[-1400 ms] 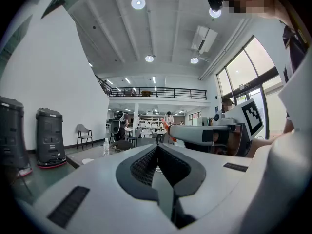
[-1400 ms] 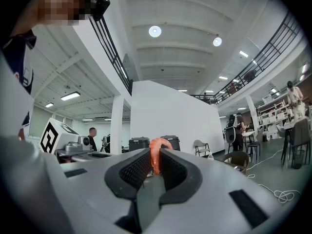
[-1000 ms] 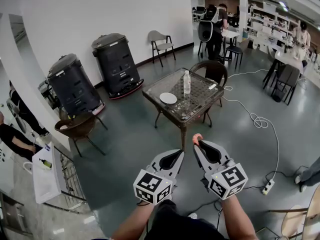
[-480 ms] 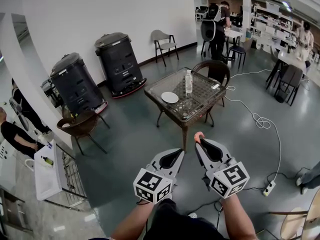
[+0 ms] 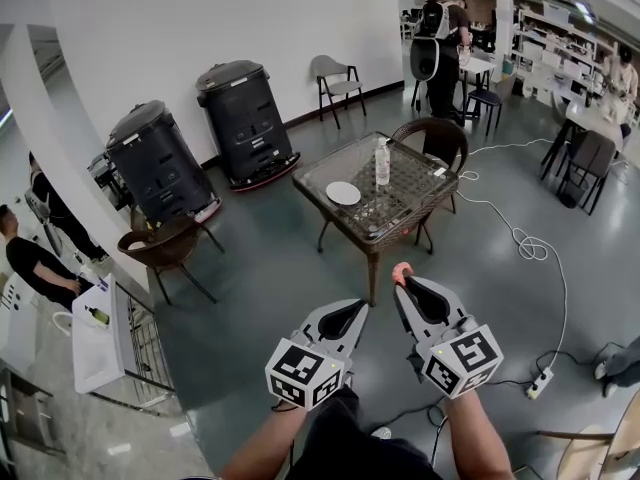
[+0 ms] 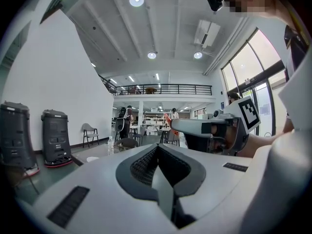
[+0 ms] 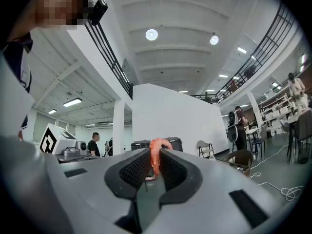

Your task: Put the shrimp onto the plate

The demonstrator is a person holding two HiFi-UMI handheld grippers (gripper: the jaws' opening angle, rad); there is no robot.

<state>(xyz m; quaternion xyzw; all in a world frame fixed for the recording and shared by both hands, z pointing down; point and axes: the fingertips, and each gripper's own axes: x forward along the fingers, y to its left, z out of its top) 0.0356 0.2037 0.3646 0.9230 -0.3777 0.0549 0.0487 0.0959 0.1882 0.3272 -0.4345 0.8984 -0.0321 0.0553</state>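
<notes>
One shrimp (image 5: pixel 401 268), well apart from the plate (image 5: pixel 343 193)

Head view: the right gripper (image 5: pixel 402 280), low centre, pinches the shrimp; the plate lies on the table (image 5: pixel 415 196) above.
Left gripper view: the left gripper (image 6: pixel 157 149) is closed and empty.
Right gripper view: the jaws clamp the shrimp. Best to keep the grip firm and release low over the plate.

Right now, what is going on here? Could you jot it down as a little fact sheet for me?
right hand-held gripper: shut on the shrimp
left hand-held gripper: shut, nothing in it
plate: looks empty, on the table near a bottle
shrimp to plate: well apart, open floor between
task: shrimp not yet on the plate
</notes>
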